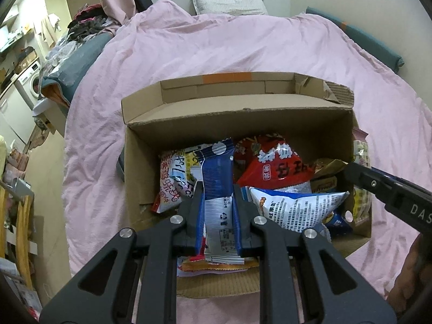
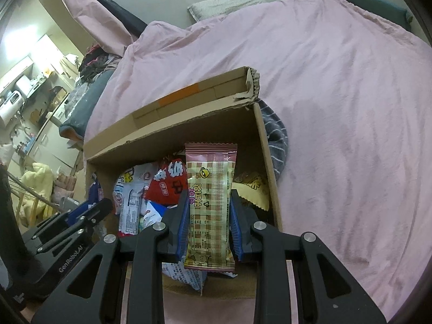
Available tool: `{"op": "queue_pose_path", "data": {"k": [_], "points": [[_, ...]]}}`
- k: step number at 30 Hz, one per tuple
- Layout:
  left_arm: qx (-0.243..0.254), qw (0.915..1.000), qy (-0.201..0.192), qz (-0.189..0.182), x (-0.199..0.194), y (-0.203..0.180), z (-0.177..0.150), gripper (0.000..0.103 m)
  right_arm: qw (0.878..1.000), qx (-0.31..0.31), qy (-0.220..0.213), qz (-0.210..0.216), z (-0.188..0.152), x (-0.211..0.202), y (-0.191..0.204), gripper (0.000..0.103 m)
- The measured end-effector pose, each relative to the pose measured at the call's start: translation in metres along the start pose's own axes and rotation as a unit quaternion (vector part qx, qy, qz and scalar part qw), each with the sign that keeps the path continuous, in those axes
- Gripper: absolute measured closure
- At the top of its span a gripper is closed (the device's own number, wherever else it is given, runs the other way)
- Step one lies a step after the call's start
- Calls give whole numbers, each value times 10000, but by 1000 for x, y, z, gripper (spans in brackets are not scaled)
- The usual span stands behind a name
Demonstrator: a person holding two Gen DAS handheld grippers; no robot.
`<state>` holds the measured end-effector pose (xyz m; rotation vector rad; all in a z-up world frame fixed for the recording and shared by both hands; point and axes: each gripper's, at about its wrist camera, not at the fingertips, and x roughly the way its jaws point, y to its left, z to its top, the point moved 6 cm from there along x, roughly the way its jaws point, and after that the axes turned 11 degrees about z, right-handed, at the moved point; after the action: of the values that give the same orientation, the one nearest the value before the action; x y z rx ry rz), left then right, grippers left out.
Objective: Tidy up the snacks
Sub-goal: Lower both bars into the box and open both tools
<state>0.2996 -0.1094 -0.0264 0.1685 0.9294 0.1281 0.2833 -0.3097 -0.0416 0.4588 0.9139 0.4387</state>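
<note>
The left wrist camera is looking steeply down along its jaws, close over the cardboard box [image 1: 237, 116] on the bed [image 1: 189, 48]. The right wrist camera is peering down from the box's right end, equally near. Both are sharing the box's inside, the pink bedding and the pillow [image 2: 224, 1].

Inside the cardboard box [image 1: 140, 145], the lower snack packets lie under the red bag [image 1: 272, 167] and blue-white bag [image 1: 297, 208] — labels largely covered. Box floor not visible. Striped cloth [image 2: 278, 140] behind the box — partly hidden by its wall.
</note>
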Motion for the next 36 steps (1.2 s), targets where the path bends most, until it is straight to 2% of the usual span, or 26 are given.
{"op": "queue_pose_path", "data": {"k": [9,11,17,19,24,26,28,32,33,34,35,36], "points": [[-89,9999,85,-3,3,5,-6,87,9999,92,41,71,0,2,-1,74],[-131,9999,102,14,3,8,-6,83,9999,112,42,99,0,1,-1,73],[-293,9996,23,-1,-4,15,-5,39,9998,140,31,162,1,0,-2,71],[-325,9995,-10,5,-6,17,-5,29,9996,159,0,218,1,-1,-1,71],[-489,9988,-45,66,-11,26,-3,26,9993,178,-109,301,4,-5,1,71],[-532,9985,-83,121,-13,28,-3,26,9991,207,-154,325,5,-7,1,66],[-541,9982,-152,229,-15,31,-2,26,9988,215,-236,359,6,-10,2,44],[-607,9973,-292,291,-22,35,0,26,9980,153,-427,430,11,-18,8,29],[-633,9972,-293,273,-22,36,1,26,9979,140,-456,443,12,-19,8,21],[-649,9971,-286,279,-22,37,2,19,9977,129,-493,439,13,-21,10,15],[-682,9969,-283,283,-23,38,2,11,9975,108,-547,431,14,-23,11,14],[-709,9967,-293,274,-24,39,3,7,9973,86,-593,417,14,-25,12,13]]}}
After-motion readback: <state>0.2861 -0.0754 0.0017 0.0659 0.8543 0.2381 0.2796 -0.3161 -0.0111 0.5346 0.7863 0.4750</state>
